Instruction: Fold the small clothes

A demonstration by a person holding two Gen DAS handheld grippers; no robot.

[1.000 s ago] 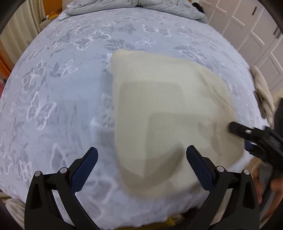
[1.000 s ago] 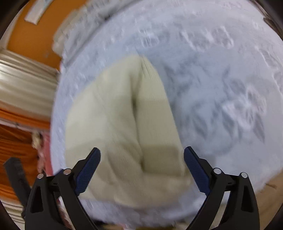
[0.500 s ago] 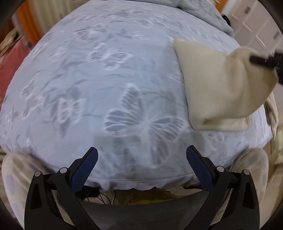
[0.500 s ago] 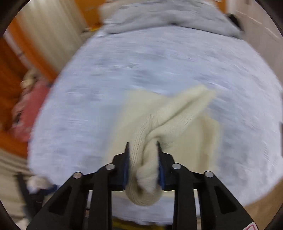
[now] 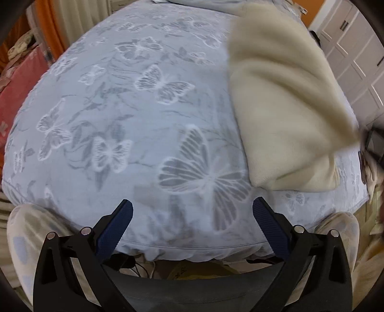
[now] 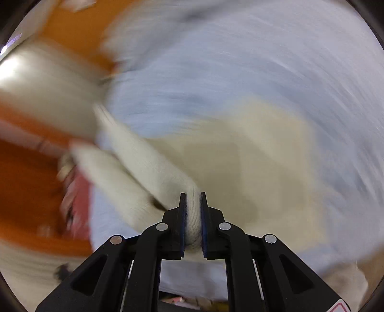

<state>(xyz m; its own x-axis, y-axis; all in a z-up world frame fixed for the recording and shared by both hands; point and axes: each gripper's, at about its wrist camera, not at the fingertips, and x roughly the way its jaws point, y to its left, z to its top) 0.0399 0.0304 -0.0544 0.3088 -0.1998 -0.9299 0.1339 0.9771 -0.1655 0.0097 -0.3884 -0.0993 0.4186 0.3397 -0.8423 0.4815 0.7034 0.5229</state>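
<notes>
A cream knitted garment [image 5: 283, 100] is partly lifted off the pale blue butterfly bedspread [image 5: 134, 115] at the right of the left wrist view, pulled up toward the right edge. My right gripper [image 6: 192, 199] has its jaws closing tight, and their pads pinch a bunched fold of the cream garment [image 6: 240, 156], which trails away over the bed in a blurred picture. My left gripper [image 5: 192, 206] hangs open over the bed's near edge, with nothing between its fingers and well to the left of the garment.
A grey duvet [image 5: 196, 2] lies at the bed's far end. White cupboard doors [image 5: 355, 48] stand at the right. A red patterned cloth [image 5: 16, 79] and orange curtain [image 5: 48, 21] are at the left. A person's patterned knees [image 5: 26, 230] press against the near edge.
My right gripper went from wide open over the flat garment to shut on a bunched fold, and has lifted it. My left gripper slid left, off the garment, over bare bedspread.
</notes>
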